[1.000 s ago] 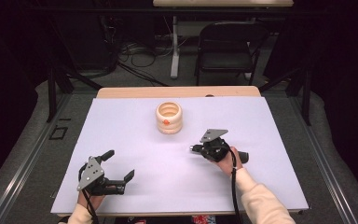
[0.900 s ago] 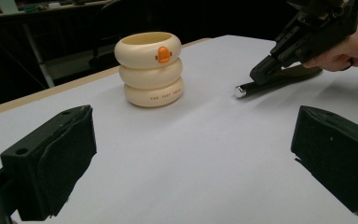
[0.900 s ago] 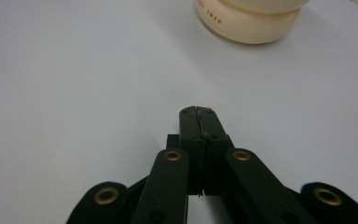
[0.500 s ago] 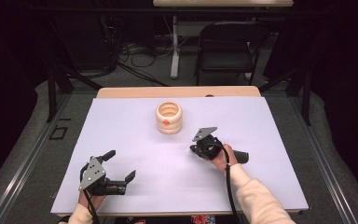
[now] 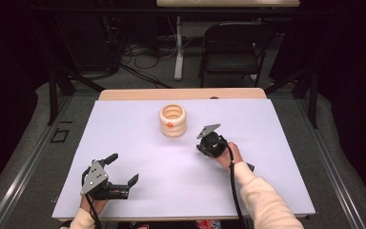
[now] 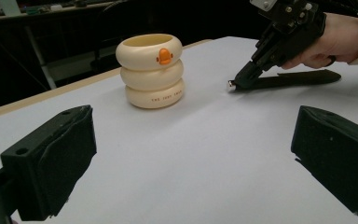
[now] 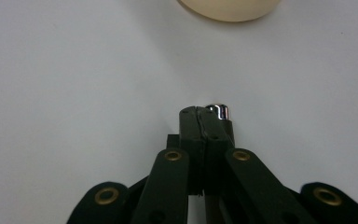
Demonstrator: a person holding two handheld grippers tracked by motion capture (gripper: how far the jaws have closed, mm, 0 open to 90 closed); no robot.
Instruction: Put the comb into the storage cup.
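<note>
stretched wide across the frame, a white table (image 5: 138, 143). stood past its middle, a cream ringed cup (image 5: 173, 120) with an orange mark, upright, likely the target. rested low at the near left corner, left gripper (image 5: 120, 172), jaws spread wide, nothing between, seemingly waiting. tipped nose-down just right of the cup but apart from it, right gripper (image 7: 204, 122), jaws pressed together, a small shiny metal tip (image 7: 219, 111) beside them. hard to tell whether pinched or merely lying alongside; its dark body mostly hidden beneath.
</note>
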